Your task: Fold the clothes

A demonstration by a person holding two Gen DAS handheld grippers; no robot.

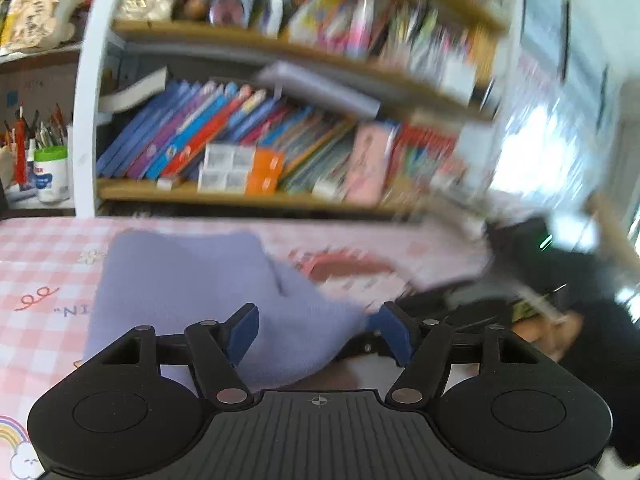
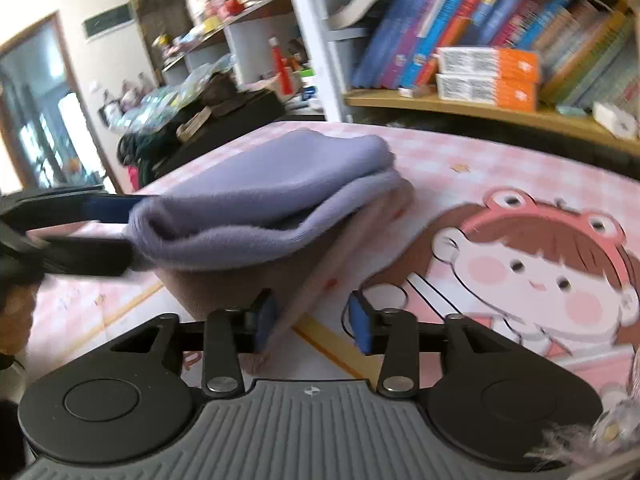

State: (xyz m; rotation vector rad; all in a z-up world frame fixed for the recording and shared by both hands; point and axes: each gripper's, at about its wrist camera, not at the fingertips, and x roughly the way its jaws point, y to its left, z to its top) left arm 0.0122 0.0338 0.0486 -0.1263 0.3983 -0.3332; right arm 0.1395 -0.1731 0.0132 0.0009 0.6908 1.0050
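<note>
- The left tool (image 1: pixel 316 330) points forward over the pink-and-white checked surface (image 1: pixel 48 264) toward the wooden bookshelf (image 1: pixel 240 196); its blue-padded fingers (image 1: pixel 244 332) stand spread, with the soft lilac fleece garment (image 1: pixel 208 292) lying between and beyond them.
- In the right wrist view that same left tool (image 2: pixel 108 216) comes in from the left edge, level with the surface, its fingers meeting the folded edge of the lilac fleece garment (image 2: pixel 272 200); motion blur hides whether they clamp the cloth there.
- The right tool (image 2: pixel 312 322) is held low over the surface, aimed at the garment's near side; its blue pads (image 2: pixel 360 324) are apart, and a pale pinkish flap of the cloth hangs against the left pad.
- The garment sits folded in layers on the surface, its upper layer raised at the left tool's end.
- Printed on the surface cover is a cartoon girl in a pink frog hat (image 2: pixel 532 252); beside the garment the left wrist view shows red loops and the upside-down letters "IN" (image 1: pixel 64 311) with a quote mark.
- A rainbow-and-cloud print (image 1: pixel 14 444) shows at the lower left corner.
- Spines of the leaning coloured books (image 1: pixel 192 136) are too blurred to read, as are the orange-and-white boxes (image 2: pixel 488 76).
</note>
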